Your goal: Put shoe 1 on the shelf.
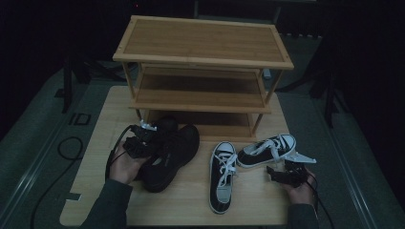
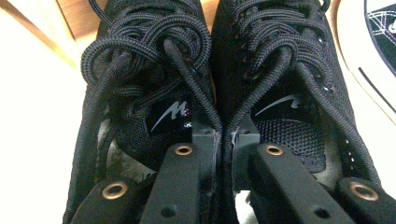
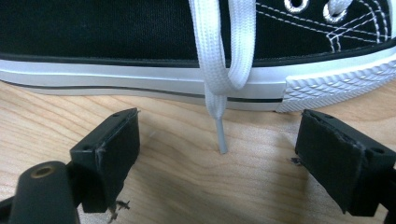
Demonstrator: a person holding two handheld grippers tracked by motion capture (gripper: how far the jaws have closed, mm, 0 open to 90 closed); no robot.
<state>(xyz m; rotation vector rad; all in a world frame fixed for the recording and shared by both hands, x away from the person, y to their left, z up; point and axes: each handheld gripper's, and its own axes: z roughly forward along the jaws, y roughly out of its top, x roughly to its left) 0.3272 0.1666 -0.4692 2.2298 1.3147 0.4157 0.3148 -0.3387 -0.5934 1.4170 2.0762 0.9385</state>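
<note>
Bamboo shoe rack (image 1: 203, 47), 3 tiers, stands at far side of wooden table (image 1: 248, 205). Black cable (image 1: 67, 148) loops on grey floor (image 1: 33, 157), left of rack.

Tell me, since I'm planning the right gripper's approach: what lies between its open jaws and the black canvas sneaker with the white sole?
Bare wooden tabletop, plus one dangling white lace whose tip touches the wood, between the right gripper and the black canvas sneaker, in the right gripper view.

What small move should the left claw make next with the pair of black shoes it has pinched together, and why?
Probably lift the pair of black shoes and carry it towards the wooden rack. The left claw is already shut on the shoes' two inner collars, one jaw inside each shoe, and the rack's shelves lie just beyond. The right claw stands open beside the black-and-white sneaker, gripping nothing.
</note>
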